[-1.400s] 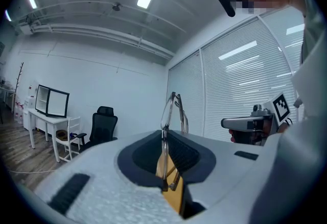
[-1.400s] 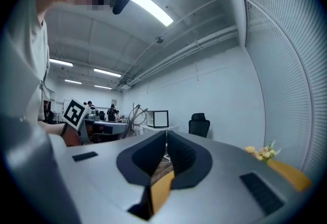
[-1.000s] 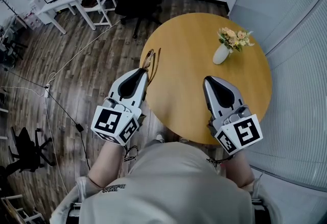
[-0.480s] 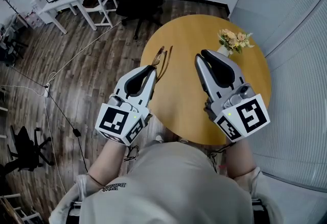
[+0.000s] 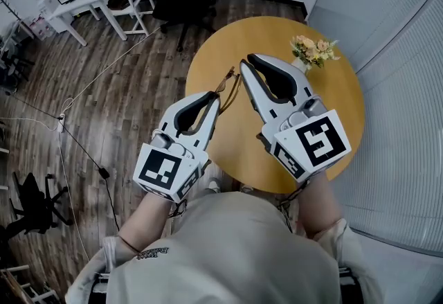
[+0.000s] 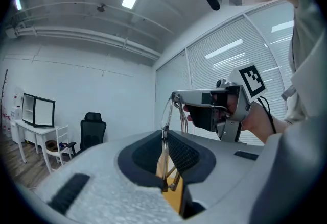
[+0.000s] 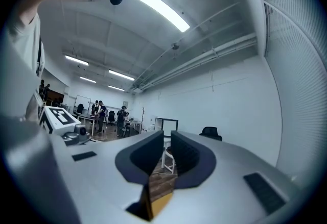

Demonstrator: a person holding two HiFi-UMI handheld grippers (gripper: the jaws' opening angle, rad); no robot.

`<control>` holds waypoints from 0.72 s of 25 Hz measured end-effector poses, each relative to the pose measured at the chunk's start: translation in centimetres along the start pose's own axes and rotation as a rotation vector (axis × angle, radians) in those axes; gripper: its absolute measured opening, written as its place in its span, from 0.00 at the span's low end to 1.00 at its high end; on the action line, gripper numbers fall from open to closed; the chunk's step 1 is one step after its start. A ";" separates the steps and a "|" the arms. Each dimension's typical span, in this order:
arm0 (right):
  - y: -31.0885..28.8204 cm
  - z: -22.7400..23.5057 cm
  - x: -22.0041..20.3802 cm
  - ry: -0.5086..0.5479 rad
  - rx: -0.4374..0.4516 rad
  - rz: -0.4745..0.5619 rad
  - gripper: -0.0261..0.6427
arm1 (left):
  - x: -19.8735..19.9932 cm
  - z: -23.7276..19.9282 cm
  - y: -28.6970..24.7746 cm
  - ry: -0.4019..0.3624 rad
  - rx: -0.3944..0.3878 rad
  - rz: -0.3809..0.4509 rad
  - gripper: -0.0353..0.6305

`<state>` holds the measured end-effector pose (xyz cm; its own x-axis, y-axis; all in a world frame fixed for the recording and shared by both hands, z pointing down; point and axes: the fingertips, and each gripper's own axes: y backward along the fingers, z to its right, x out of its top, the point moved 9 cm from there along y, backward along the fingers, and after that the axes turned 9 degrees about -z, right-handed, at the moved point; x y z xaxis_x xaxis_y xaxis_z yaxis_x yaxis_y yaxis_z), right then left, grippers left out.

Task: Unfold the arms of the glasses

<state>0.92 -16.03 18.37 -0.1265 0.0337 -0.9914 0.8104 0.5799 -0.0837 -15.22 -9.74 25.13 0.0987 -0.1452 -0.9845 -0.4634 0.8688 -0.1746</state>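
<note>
My right gripper (image 5: pixel 243 62), narrow and empty, has risen beside the glasses (image 6: pixel 164 126) my left gripper (image 5: pixel 214 97) pinches; arm unfolding can begin.

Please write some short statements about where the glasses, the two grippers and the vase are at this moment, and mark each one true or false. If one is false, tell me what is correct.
1. The left gripper holds the glasses between its jaws. True.
2. The glasses lie flat on the table. False: they are held up in the air by the left gripper.
3. A vase of flowers stands on the round table. True.
4. The right gripper is clamped on the vase. False: its own view shows nothing between its jaws, and its tip is up by the glasses.
</note>
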 end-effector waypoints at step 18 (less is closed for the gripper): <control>3.3 -0.5 -5.3 -0.069 0.017 -0.131 0.09 | 0.8 -4.1 1.3 0.238 0.110 0.126 0.12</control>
<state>3.93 -13.90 23.37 -0.1924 -0.0980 -0.9764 0.7995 0.5614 -0.2138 -19.40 -10.66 24.00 -0.1691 -0.1288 -0.9771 -0.3595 0.9312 -0.0605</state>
